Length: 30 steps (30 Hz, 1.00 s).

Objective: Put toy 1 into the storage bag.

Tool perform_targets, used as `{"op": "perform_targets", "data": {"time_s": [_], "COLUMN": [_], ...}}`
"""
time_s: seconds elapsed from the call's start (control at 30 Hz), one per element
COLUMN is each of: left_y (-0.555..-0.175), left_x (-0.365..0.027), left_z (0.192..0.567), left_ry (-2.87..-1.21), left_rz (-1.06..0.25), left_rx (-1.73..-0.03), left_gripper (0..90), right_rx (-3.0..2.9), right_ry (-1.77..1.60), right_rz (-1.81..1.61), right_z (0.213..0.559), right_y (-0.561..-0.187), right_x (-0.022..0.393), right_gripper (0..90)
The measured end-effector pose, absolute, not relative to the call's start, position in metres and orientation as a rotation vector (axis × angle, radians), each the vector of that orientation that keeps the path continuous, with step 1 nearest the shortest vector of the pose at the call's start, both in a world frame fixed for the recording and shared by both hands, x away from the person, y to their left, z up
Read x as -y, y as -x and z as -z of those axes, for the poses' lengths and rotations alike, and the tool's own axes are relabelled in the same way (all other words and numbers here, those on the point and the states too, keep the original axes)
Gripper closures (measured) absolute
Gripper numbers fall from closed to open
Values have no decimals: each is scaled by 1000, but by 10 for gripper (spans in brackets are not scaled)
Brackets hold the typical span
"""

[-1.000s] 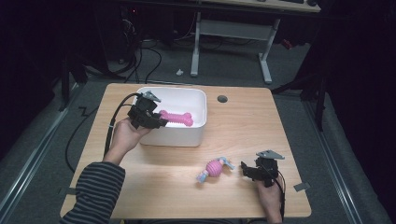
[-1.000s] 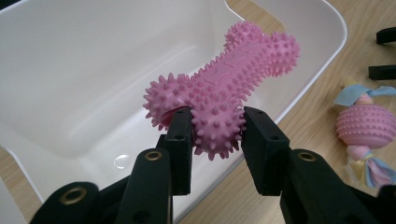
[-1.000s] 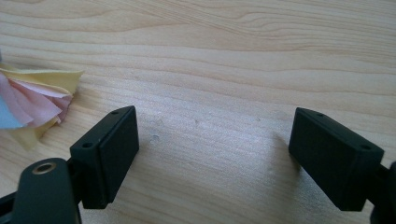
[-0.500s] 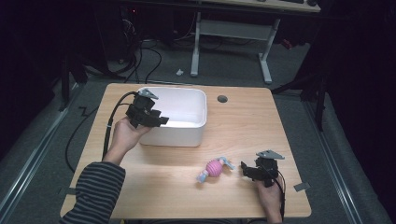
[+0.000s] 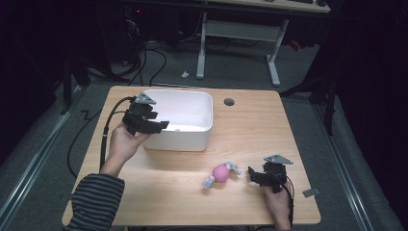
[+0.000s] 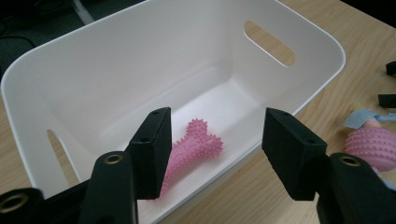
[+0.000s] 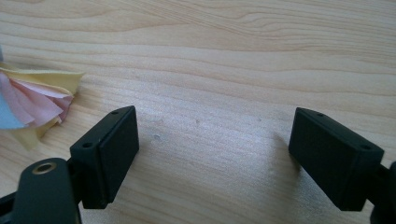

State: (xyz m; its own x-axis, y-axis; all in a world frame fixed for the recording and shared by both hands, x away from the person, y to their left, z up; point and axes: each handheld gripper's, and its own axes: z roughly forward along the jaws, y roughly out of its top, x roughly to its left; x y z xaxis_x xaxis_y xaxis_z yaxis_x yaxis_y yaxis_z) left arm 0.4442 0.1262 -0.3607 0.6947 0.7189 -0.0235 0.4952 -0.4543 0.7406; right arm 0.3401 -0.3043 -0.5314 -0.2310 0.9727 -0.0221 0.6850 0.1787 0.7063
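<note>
A white bin [image 5: 178, 139] stands at the table's back left. A pink spiky bone toy [image 6: 194, 144] lies on its floor, a sliver of it showing as the bone [image 5: 177, 129] from above. My left gripper [image 5: 161, 126] hovers over the bin's near left corner. Its jaws have just been opening and now stand open, with nothing between them in the left gripper view [image 6: 217, 135]. A pink ball toy with cloth tails [image 5: 221, 173] lies on the table's near middle. My right gripper [image 5: 254, 174] rests open just right of it, its jaws [image 7: 212, 140] over bare wood beside the toy's tails [image 7: 32, 100].
A round cable hole [image 5: 229, 102] sits right of the bin. A small grey strip [image 5: 310, 192] lies near the table's front right edge. A striped sleeve [image 5: 94, 202] comes in at the front left. Desk legs and cables stand on the floor beyond the table.
A second ago the left gripper held the pink bone over the bin. Its jaws opened and the bone now lies inside the bin. The right gripper has not moved.
</note>
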Motion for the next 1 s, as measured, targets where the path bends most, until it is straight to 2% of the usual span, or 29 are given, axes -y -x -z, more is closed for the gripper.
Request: {"op": "perform_targets", "data": {"time_s": [1.0], "left_y": [-387], "left_x": [-183], "left_z": [375], "left_ry": [-1966], "left_rz": [-447], "left_rx": [-1041], "left_gripper": [394], "right_rx": [-1984], "right_ry": [-1556], "right_rz": [-801], "right_z": [531], "right_y": [-340], "right_x": [304], "right_gripper": [162]}}
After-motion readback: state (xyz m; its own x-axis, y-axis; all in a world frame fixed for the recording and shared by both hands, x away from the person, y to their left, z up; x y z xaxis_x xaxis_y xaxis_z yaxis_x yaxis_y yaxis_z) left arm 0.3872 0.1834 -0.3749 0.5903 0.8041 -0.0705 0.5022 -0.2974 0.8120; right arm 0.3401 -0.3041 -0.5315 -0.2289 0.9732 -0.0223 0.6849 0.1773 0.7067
